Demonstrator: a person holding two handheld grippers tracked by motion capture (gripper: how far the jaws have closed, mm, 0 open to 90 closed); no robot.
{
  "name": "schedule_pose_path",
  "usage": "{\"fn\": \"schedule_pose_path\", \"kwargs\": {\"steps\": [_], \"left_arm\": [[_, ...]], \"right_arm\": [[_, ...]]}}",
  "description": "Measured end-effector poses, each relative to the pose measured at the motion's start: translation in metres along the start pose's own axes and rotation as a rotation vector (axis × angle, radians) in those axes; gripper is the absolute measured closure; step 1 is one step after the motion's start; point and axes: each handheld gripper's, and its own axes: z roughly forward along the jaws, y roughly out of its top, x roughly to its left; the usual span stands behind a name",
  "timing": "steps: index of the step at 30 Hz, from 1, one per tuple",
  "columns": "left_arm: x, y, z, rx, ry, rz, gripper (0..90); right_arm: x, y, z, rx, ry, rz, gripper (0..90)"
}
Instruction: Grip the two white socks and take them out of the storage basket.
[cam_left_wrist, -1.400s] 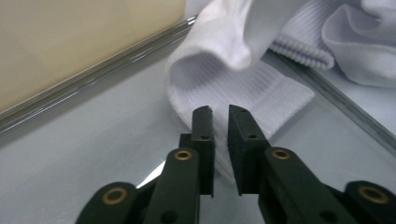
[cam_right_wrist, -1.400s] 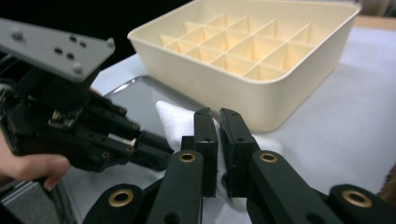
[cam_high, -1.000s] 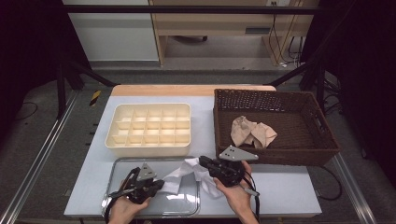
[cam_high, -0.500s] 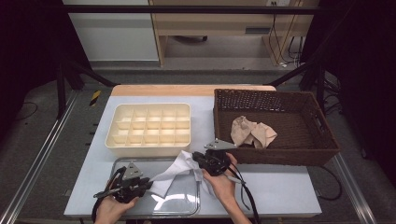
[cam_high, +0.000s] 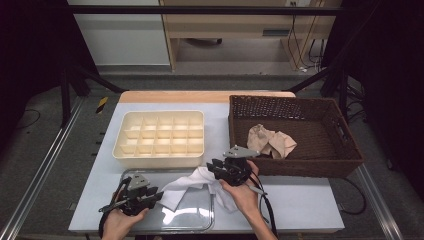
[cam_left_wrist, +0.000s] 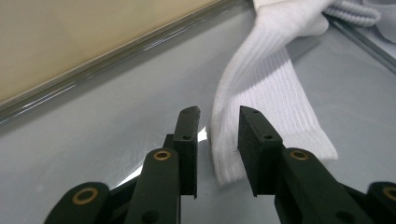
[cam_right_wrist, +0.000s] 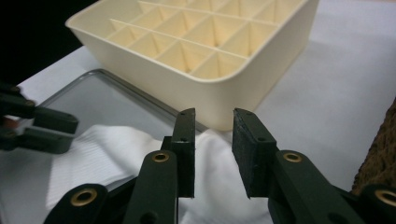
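Note:
A white ribbed sock lies partly in the shallow metal tray at the table's front, and its far end drapes over the tray's rim onto the table. My left gripper points at the sock's near end. In the left gripper view its jaws have just been opening, and the sock's edge lies loose in the gap. My right gripper hovers over the sock's other end. Its jaws have also just been opening and stand apart above the white fabric, not pressing on it.
A cream divided box stands just behind the tray. A dark wicker basket at the right holds a crumpled beige cloth. In the right gripper view, the left gripper shows at the far left.
Both grippers' jaws have parted and let go of the sock, which now rests slack on the tray. The right gripper has shifted a little to the left.

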Motion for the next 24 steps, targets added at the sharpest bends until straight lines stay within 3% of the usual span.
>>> {"fn": "schedule_pose_path", "kwargs": {"steps": [2, 7, 11, 15, 20, 24], "left_arm": [[0.000, 0.000, 0.000, -0.003, 0.001, -0.005, 69.4], [0.001, 0.000, -0.003, -0.021, 0.005, -0.012, 70.5], [0.000, 0.000, -0.004, -0.026, 0.006, -0.015, 70.8], [-0.001, 0.000, -0.004, -0.027, 0.010, -0.016, 70.8], [-0.003, 0.000, -0.004, -0.032, 0.010, -0.017, 70.9], [-0.003, 0.001, -0.005, -0.045, 0.012, -0.022, 70.7]], "right_arm": [[0.006, 0.000, -0.009, -0.023, 0.035, -0.007, 70.6], [0.019, -0.007, -0.031, -0.046, 0.061, -0.050, 75.8], [0.022, -0.020, -0.045, -0.009, 0.068, -0.070, 76.6], [0.022, -0.045, -0.046, 0.062, 0.059, -0.075, 70.7], [0.018, -0.060, -0.045, 0.070, 0.051, -0.046, 61.2], [0.020, -0.074, -0.037, 0.127, 0.056, -0.047, 59.8]]}}
